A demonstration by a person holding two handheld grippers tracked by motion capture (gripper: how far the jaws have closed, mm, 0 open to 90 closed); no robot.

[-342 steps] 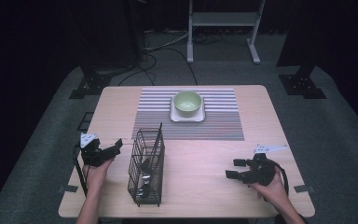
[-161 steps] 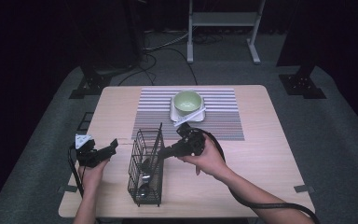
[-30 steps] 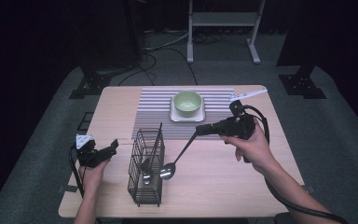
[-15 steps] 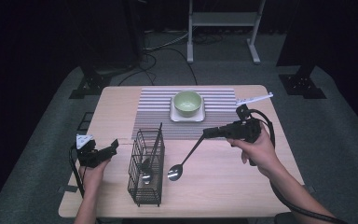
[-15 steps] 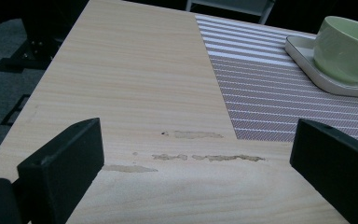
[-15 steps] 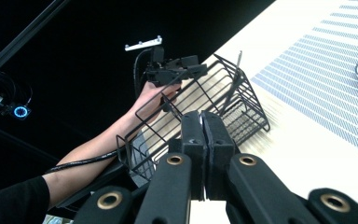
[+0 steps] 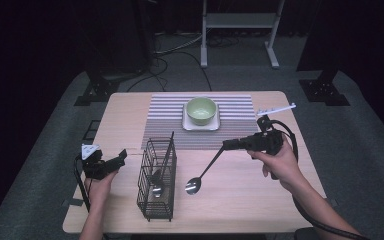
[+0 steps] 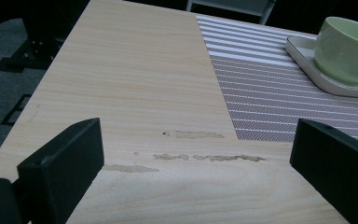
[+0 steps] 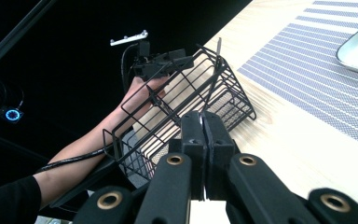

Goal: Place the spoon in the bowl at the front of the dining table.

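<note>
Spoon [image 7: 203,171] is clamped by its handle end in the right claw [image 7: 228,145], just right of the wire caddy [image 7: 156,181]. Its long axis slants down and away from the claw, bowl end lowest, right at the table [image 7: 130,115] beside the caddy; touching or not, can't quite tell. The caddy has at least one utensil [image 7: 156,182] standing inside. Behind it, a green bowl [image 7: 201,110] sits on a white plate [image 7: 201,123] on the striped mat [image 7: 240,125]. The right gripper view shows those jaws pressed tight, caddy just past them. The left claw [image 7: 116,159], left of the caddy, gapes with nothing in it, clearest in the left gripper view.
</note>
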